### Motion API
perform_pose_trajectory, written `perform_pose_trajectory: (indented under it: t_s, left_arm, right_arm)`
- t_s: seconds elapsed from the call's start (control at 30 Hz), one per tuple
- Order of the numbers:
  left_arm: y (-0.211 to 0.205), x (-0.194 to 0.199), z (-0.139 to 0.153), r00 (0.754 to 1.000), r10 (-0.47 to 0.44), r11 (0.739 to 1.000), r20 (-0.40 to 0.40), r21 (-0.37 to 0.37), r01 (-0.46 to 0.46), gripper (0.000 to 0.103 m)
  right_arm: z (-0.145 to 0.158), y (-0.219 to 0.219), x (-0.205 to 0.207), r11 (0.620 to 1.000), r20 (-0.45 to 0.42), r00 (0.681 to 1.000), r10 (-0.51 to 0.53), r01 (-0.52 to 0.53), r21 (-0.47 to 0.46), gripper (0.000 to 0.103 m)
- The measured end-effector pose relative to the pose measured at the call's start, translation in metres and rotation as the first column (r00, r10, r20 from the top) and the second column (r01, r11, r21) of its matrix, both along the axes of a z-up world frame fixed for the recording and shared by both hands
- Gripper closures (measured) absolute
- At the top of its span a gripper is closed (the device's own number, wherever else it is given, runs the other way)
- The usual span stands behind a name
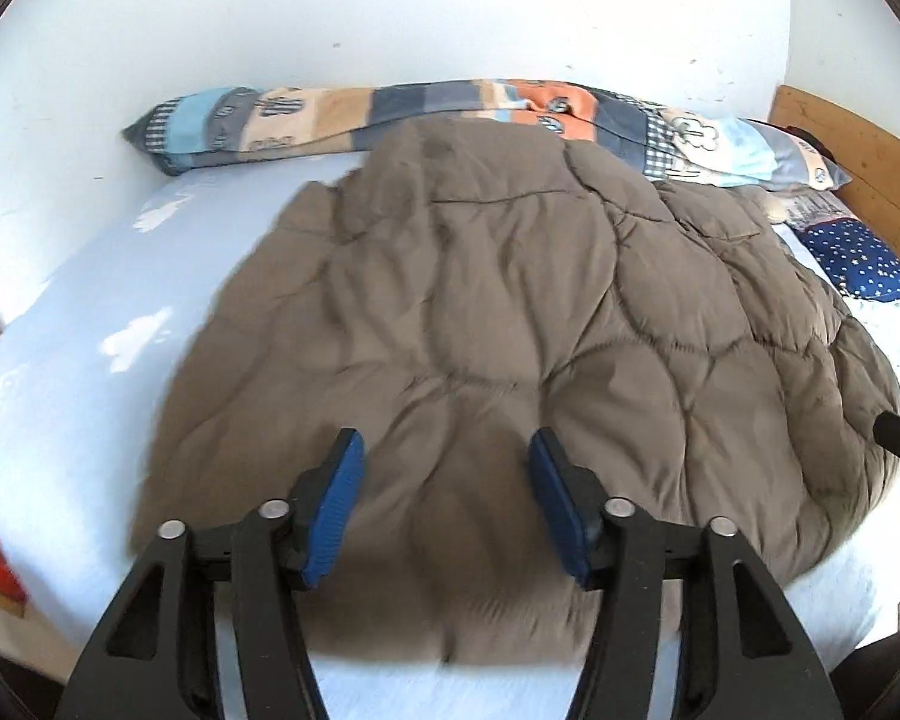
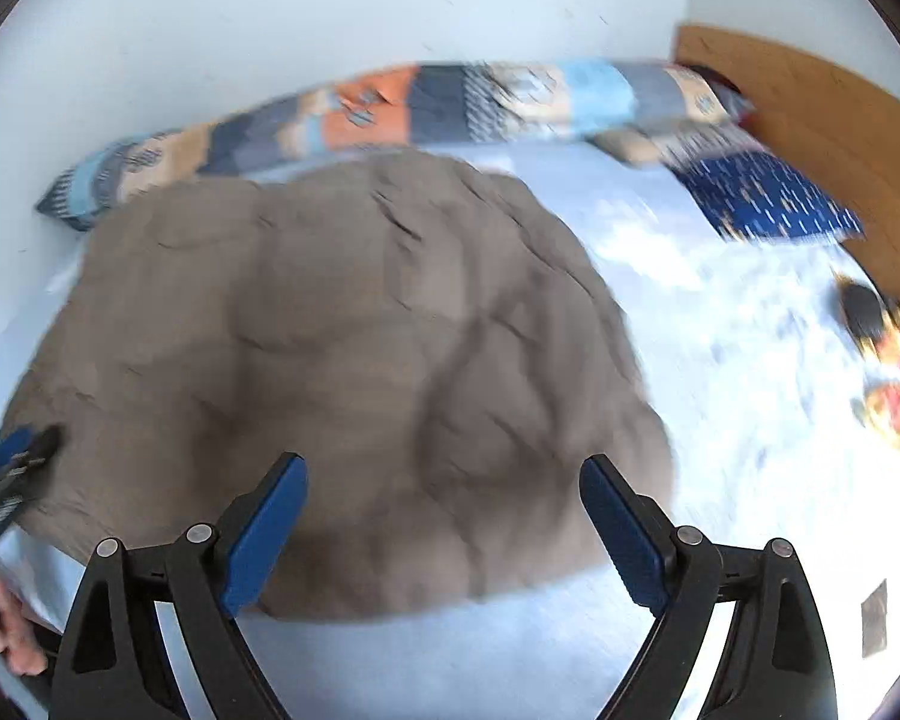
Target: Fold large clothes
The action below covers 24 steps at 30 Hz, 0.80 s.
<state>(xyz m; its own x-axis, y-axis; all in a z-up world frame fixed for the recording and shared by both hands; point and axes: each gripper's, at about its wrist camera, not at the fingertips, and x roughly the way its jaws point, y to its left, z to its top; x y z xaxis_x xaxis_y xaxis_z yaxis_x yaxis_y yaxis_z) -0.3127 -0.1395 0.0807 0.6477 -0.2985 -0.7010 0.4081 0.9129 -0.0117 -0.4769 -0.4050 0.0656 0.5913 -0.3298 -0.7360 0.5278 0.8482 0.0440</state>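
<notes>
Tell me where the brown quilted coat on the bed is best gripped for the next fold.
Probably the brown quilted coat's near hem, approached from the bed's front edge. It lies flat with that edge closest to both open grippers, left and right.

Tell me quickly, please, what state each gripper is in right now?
Left gripper: open, nothing between its pads, above the brown quilted jacket.
Right gripper: open, holding nothing, also above the jacket.

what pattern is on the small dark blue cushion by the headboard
Navy blue cushion with small white stars or dots; sharpest in the left wrist view.
</notes>
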Motion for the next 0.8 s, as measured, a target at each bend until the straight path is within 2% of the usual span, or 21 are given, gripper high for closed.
perform_pose_trajectory:
  t_s: [0.03, 0.1, 0.17, 0.2, 0.23, 0.27, 0.3, 0.4, 0.47, 0.57, 0.63, 0.7, 0.73, 0.8]
  left_arm:
    - [0.007, -0.005, 0.001, 1.000, 0.019, 1.000, -0.003, -0.005, -0.019, 0.034]
    - [0.019, -0.013, -0.004, 0.998, 0.067, 0.998, 0.006, -0.002, -0.067, 0.031]
    - [0.023, -0.009, -0.014, 0.998, 0.067, 0.998, -0.019, 0.004, -0.067, 0.029]
    - [0.023, -0.005, -0.021, 0.997, 0.062, 0.998, -0.040, 0.004, -0.062, 0.028]
    - [0.024, -0.001, -0.026, 0.997, 0.059, 0.998, -0.058, -0.004, -0.060, 0.027]
    - [0.024, 0.002, -0.031, 0.996, 0.053, 0.999, -0.074, -0.009, -0.054, 0.026]
    - [0.024, 0.005, -0.034, 0.995, 0.046, 0.999, -0.088, -0.013, -0.047, 0.026]
    - [0.031, 0.000, -0.021, 0.996, 0.045, 0.997, -0.083, -0.050, -0.050, 0.027]
    - [0.034, -0.012, -0.005, 0.998, 0.045, 0.998, -0.034, -0.046, -0.046, 0.027]
    - [0.041, -0.035, 0.023, 0.998, 0.051, 0.995, 0.029, -0.083, -0.049, 0.026]
    - [0.048, -0.059, 0.044, 0.996, 0.045, 0.994, 0.077, -0.107, -0.037, 0.015]
    - [0.055, -0.082, 0.061, 0.989, 0.034, 0.992, 0.144, -0.129, -0.015, 0.010]
    - [0.058, -0.101, 0.071, 0.982, 0.013, 0.991, 0.187, -0.130, 0.012, 0.003]
    - [0.060, -0.129, 0.087, 0.973, -0.020, 0.993, 0.231, -0.110, 0.047, 0.000]
  right_arm:
    - [-0.006, -0.005, -0.003, 1.000, -0.023, 1.000, -0.019, 0.019, 0.014, 0.009]
    - [-0.021, -0.020, -0.004, 0.997, -0.082, 0.995, -0.050, 0.055, 0.060, 0.009]
    - [-0.041, -0.036, -0.001, 0.982, -0.123, 0.991, -0.046, 0.068, 0.178, 0.004]
    - [-0.053, -0.042, 0.001, 0.965, -0.149, 0.988, -0.042, 0.079, 0.248, 0.004]
    - [-0.071, -0.052, 0.002, 0.925, -0.160, 0.986, -0.038, 0.095, 0.368, 0.004]
    - [-0.079, -0.058, 0.001, 0.895, -0.159, 0.986, -0.046, 0.111, 0.431, 0.004]
    - [-0.078, -0.062, -0.001, 0.886, -0.142, 0.988, -0.067, 0.124, 0.446, 0.004]
    - [-0.044, -0.047, -0.006, 0.956, -0.108, 0.992, -0.070, 0.097, 0.275, 0.006]
    - [-0.017, -0.026, -0.018, 0.990, -0.088, 0.991, -0.096, 0.104, 0.093, 0.007]
    - [0.005, -0.001, -0.040, 0.993, -0.004, 0.994, -0.113, 0.113, 0.019, 0.007]
    - [0.018, 0.017, -0.057, 0.995, 0.070, 0.992, -0.102, 0.103, -0.007, 0.007]
    - [0.033, 0.044, -0.076, 0.996, 0.141, 0.988, -0.067, 0.074, -0.043, 0.007]
    - [0.040, 0.058, -0.087, 0.995, 0.176, 0.983, -0.054, 0.068, -0.075, 0.007]
    - [0.050, 0.081, -0.111, 0.991, 0.228, 0.973, -0.032, 0.059, -0.116, 0.007]
